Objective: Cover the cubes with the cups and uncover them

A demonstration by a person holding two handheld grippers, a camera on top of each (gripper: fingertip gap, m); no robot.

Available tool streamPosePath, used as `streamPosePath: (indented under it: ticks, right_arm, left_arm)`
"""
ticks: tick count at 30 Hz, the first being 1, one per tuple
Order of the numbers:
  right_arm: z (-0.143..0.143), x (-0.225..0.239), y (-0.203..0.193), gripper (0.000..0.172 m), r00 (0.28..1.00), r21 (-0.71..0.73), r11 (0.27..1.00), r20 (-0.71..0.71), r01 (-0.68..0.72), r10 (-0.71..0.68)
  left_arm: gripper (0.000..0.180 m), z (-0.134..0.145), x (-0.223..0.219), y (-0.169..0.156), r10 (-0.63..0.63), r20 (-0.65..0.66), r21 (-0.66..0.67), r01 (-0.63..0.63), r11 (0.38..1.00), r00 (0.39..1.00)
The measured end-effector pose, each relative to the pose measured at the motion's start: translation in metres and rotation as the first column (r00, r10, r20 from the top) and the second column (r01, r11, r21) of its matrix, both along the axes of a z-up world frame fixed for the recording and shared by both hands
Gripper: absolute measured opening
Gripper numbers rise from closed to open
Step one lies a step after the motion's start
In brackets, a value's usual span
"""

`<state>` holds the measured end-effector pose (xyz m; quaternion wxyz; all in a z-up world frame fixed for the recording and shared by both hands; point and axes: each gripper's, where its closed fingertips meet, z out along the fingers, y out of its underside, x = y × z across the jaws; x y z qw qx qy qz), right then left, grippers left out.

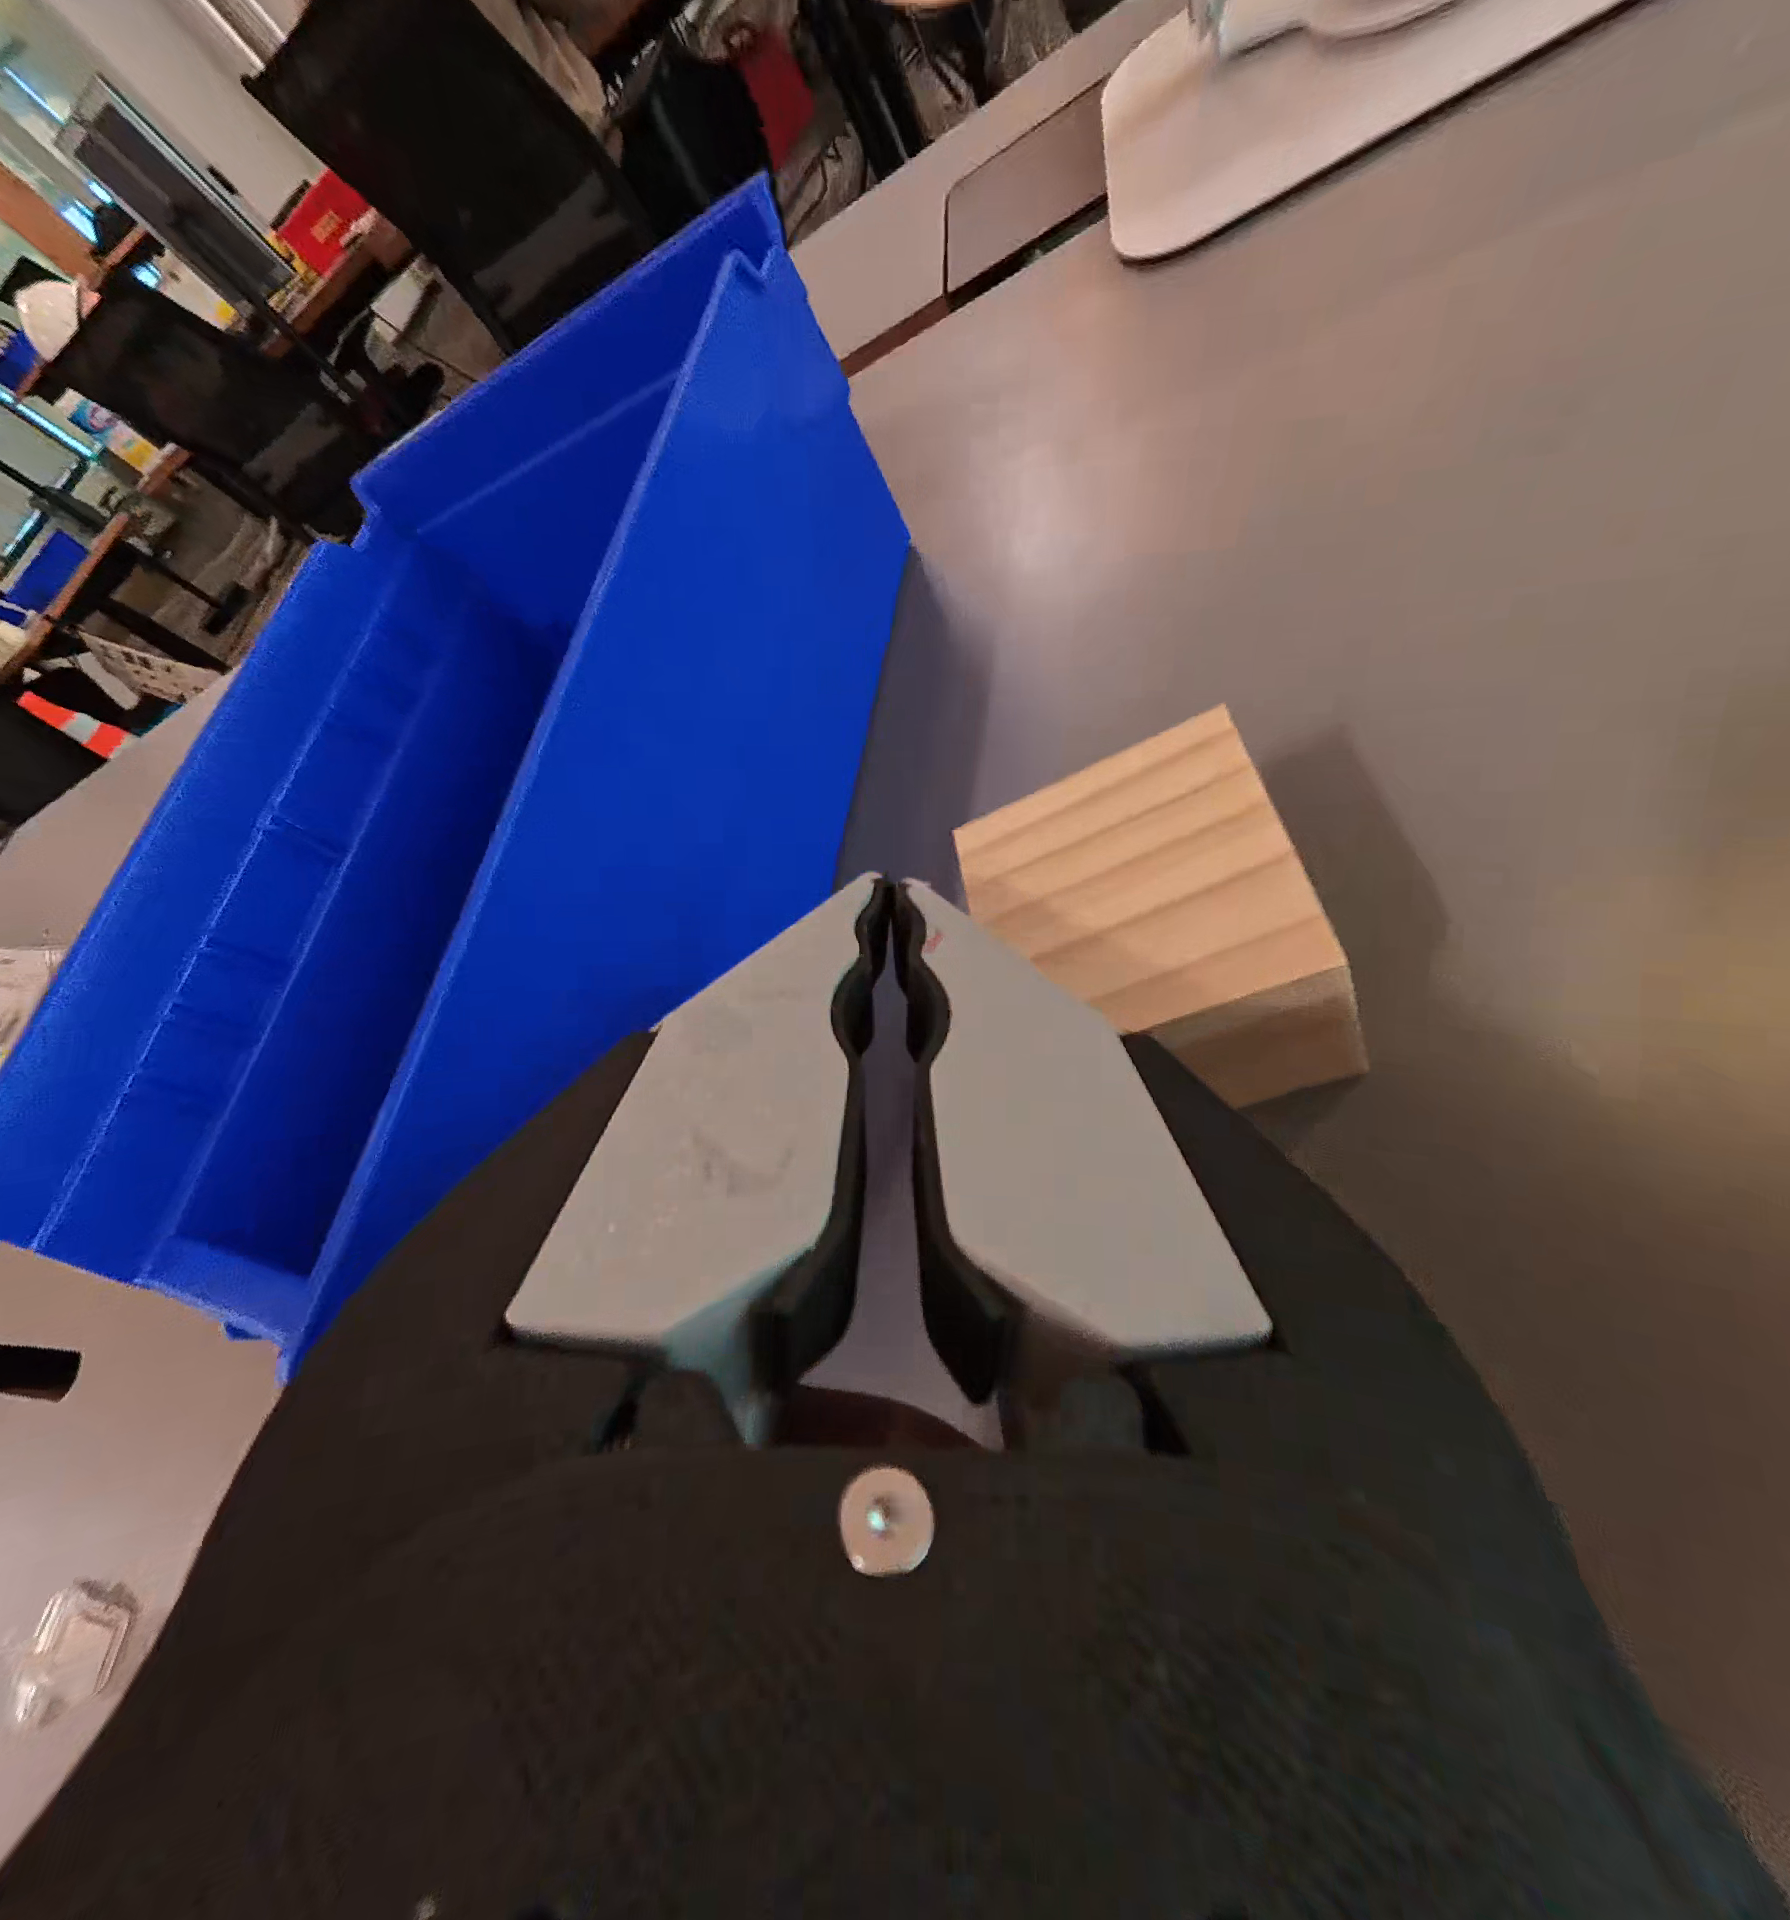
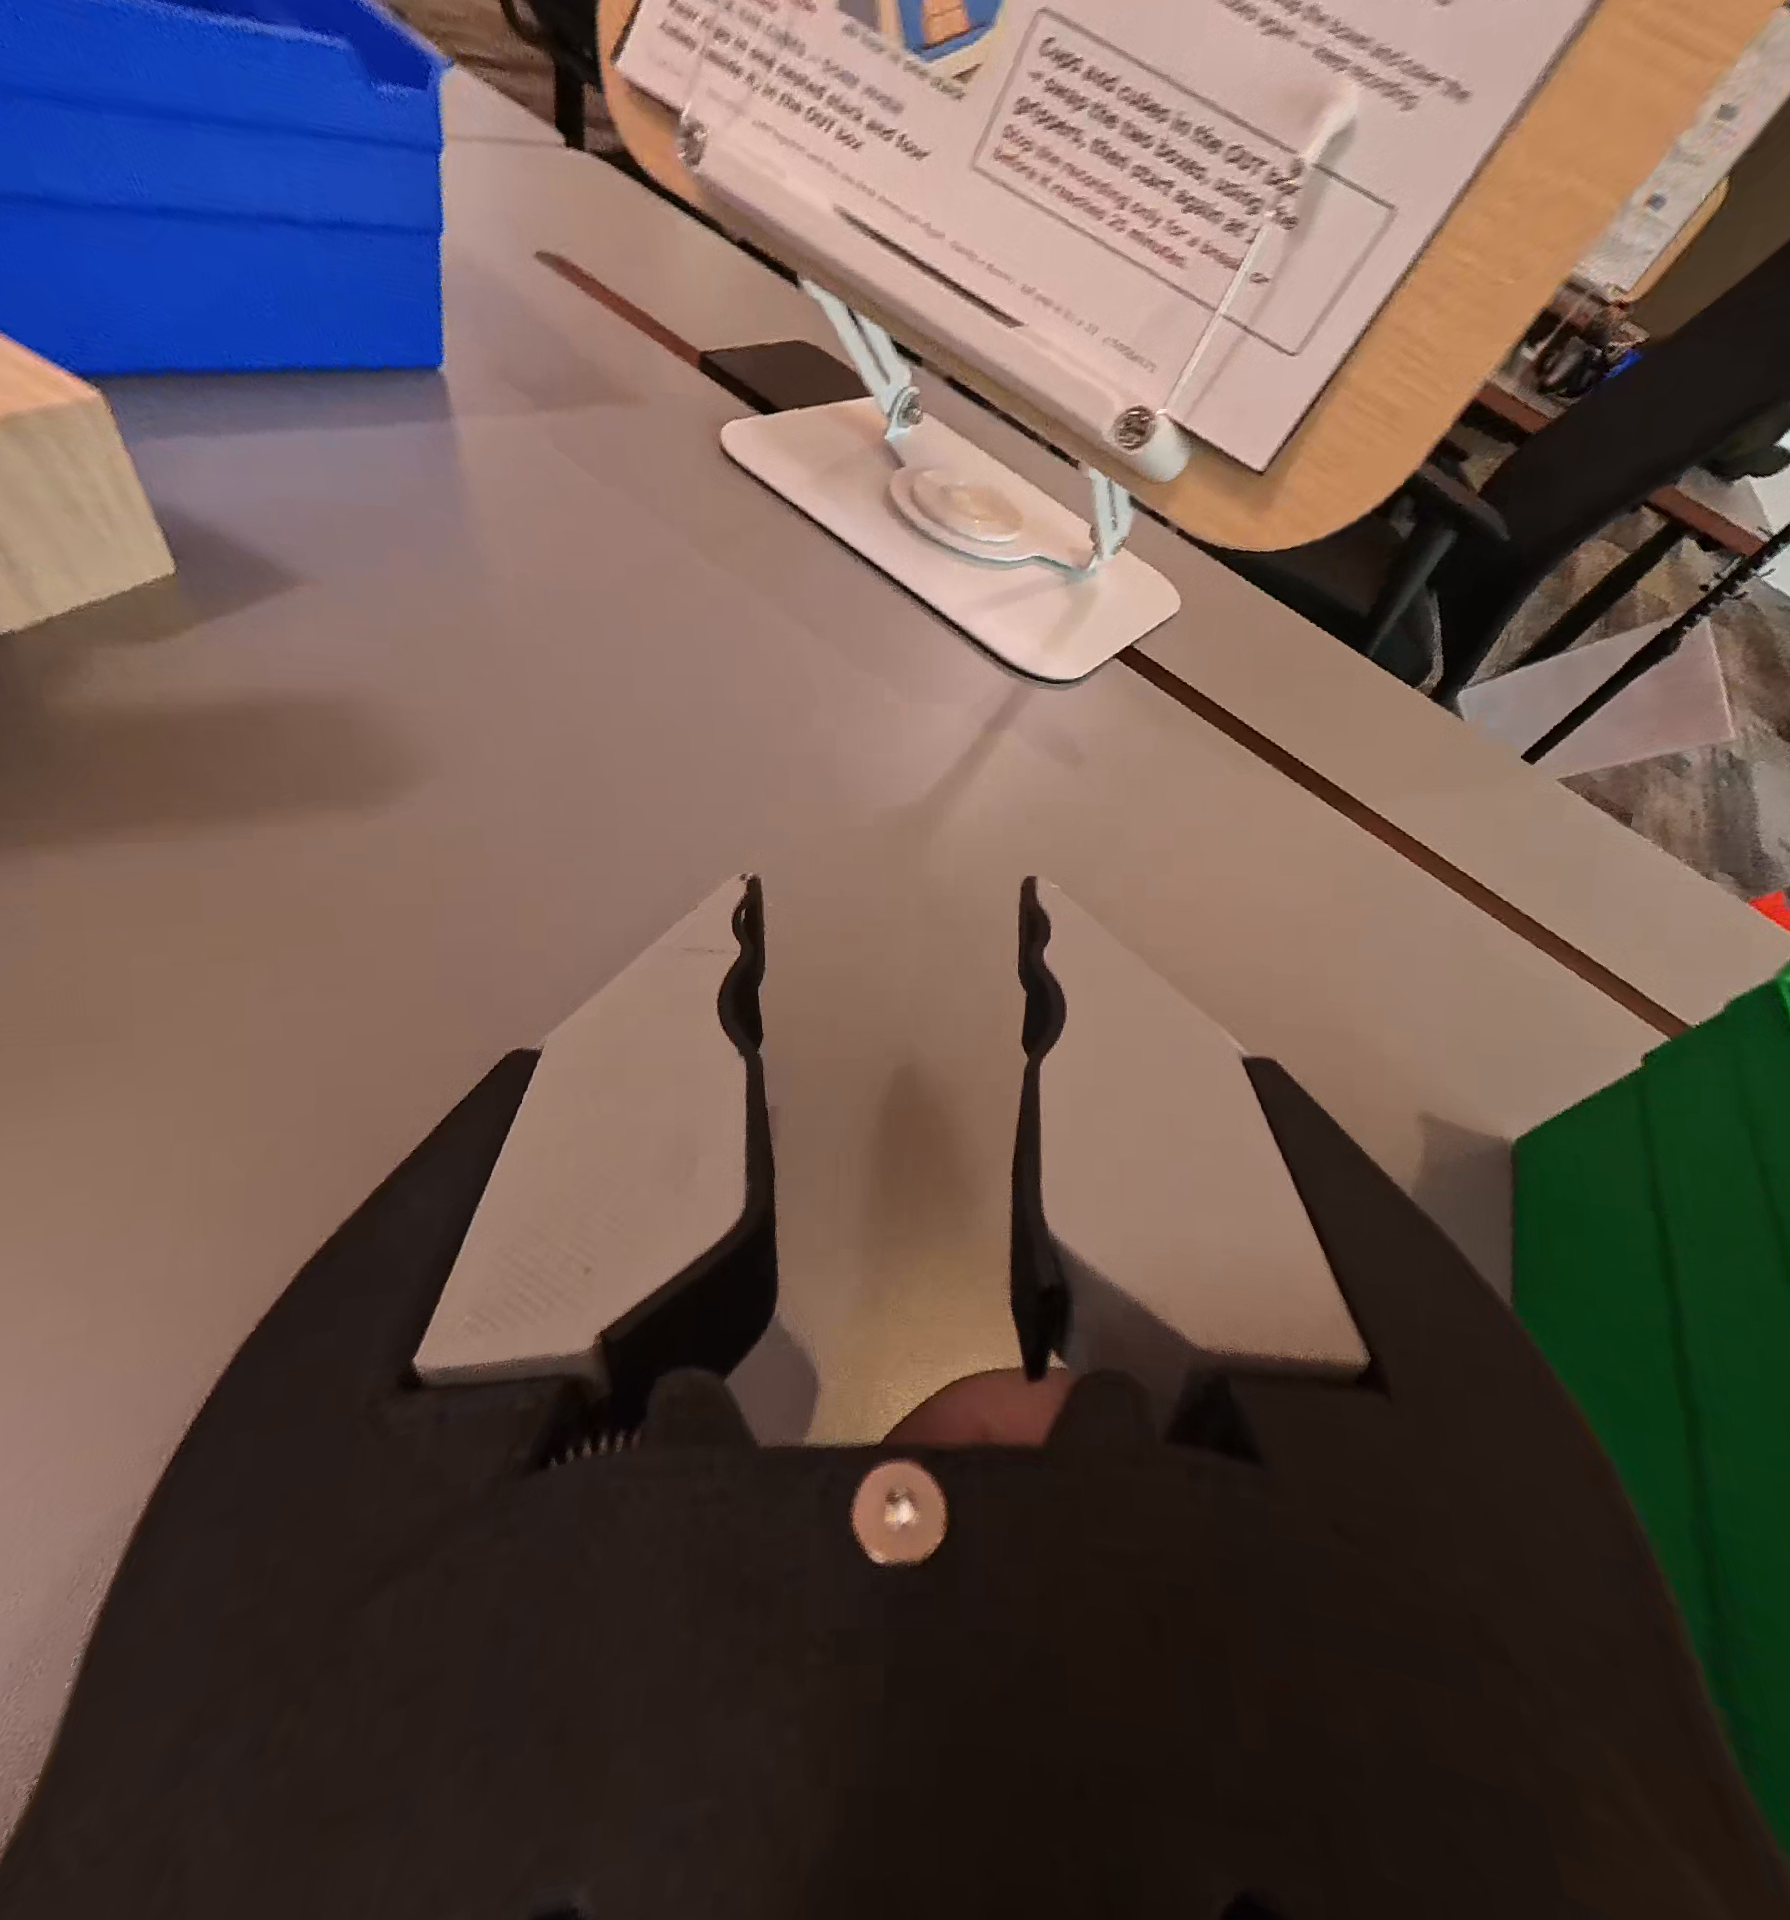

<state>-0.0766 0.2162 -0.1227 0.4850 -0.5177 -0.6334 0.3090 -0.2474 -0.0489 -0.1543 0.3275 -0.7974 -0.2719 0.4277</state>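
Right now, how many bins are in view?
2. A blue bin lies on the table's left side, next to the wooden cube. A green bin sits at the right edge, partly cropped. More may be out of frame.

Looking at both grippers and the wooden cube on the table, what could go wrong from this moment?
1. The left gripper is shut with nothing in it, close beside the wooden cube; a small sideways move may knock the cube toward the blue bin.
2. No cup shows in either view, so the cube cannot be covered yet.
3. The right gripper is open over bare table, near the green bin, which it may bump.
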Motion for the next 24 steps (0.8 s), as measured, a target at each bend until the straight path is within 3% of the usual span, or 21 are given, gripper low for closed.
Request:
streamPosePath:
  ticks: [2, 4, 7, 8, 9, 11, 13, 17, 24]
  right_arm:
    - [0.005, 0.001, 0.006, 0.046, 1.0, -0.034, 0.999, -0.018, 0.008, -0.009]
    - [0.005, 0.001, 0.008, 0.047, 1.0, -0.052, 0.999, -0.022, 0.006, -0.007]
    - [-0.001, -0.001, -0.001, 0.055, 0.999, -0.062, 0.997, -0.003, -0.047, 0.047]
    - [-0.005, -0.002, -0.007, 0.058, 0.997, -0.076, 0.994, 0.014, -0.078, 0.079]
    - [-0.01, -0.003, -0.015, 0.06, 0.992, -0.096, 0.988, 0.031, -0.118, 0.121]
    - [-0.019, -0.004, -0.026, 0.059, 0.983, -0.133, 0.978, 0.058, -0.164, 0.172]
    - [-0.024, -0.006, -0.028, 0.059, 0.981, -0.157, 0.973, 0.073, -0.167, 0.18]
    - [-0.028, -0.009, -0.032, 0.06, 0.972, -0.197, 0.959, 0.08, -0.203, 0.222]
    - [-0.044, -0.01, -0.05, 0.065, 0.941, -0.27, 0.925, 0.133, -0.266, 0.31]
  left_arm:
    - [0.0, -0.001, 0.003, 0.011, -0.065, 0.033, 0.04, 0.063, 0.997, 0.997]
    - [0.0, -0.005, 0.022, 0.045, -0.245, 0.194, 0.258, 0.192, 0.947, 0.95]
    - [0.0, -0.018, 0.068, 0.104, -0.58, 0.416, 0.549, 0.315, 0.774, 0.7]
    - [0.0, -0.027, 0.07, 0.112, -0.581, 0.465, 0.531, 0.315, 0.787, 0.668]
    - [0.0, -0.033, 0.06, 0.112, -0.524, 0.463, 0.454, 0.316, 0.833, 0.715]
    - [0.0, -0.018, 0.035, 0.111, -0.427, 0.296, 0.367, 0.311, 0.877, 0.855]
    - [0.0, -0.006, 0.028, 0.111, -0.395, 0.191, 0.332, 0.32, 0.887, 0.898]
    - [0.0, -0.028, 0.036, 0.128, -0.426, 0.269, 0.216, 0.377, 0.901, 0.864]
    - [0.0, -0.029, 0.046, 0.173, -0.499, 0.206, 0.115, 0.485, 0.867, 0.842]
